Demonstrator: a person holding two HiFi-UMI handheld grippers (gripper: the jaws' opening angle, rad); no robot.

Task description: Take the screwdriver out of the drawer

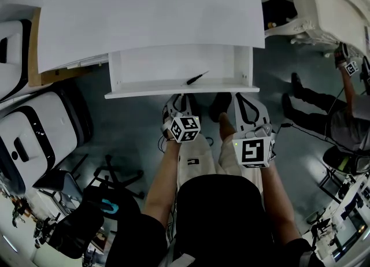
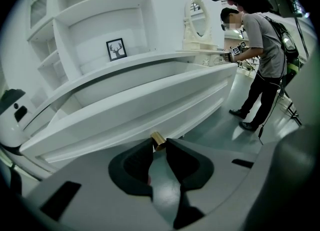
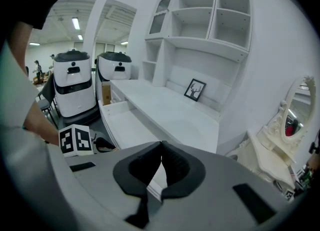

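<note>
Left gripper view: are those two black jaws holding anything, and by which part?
The left gripper clamps the small brass knob of the white drawer, pinching the knob's sides between its jaw tips.

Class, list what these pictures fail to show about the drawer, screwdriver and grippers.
- Screwdriver: head view, too small to read its tip.
- Drawer, back: head view, covered by the desktop.
- Drawer, inside: left gripper view, hidden behind its front panel.
- Left gripper: head view, fingers tucked under that panel.

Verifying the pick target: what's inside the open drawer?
A screwdriver lies in the drawer by its front panel, slightly right of centre; the visible floor around it is bare. The drawer's rear is covered by the desktop, so anything there is unseen.
</note>
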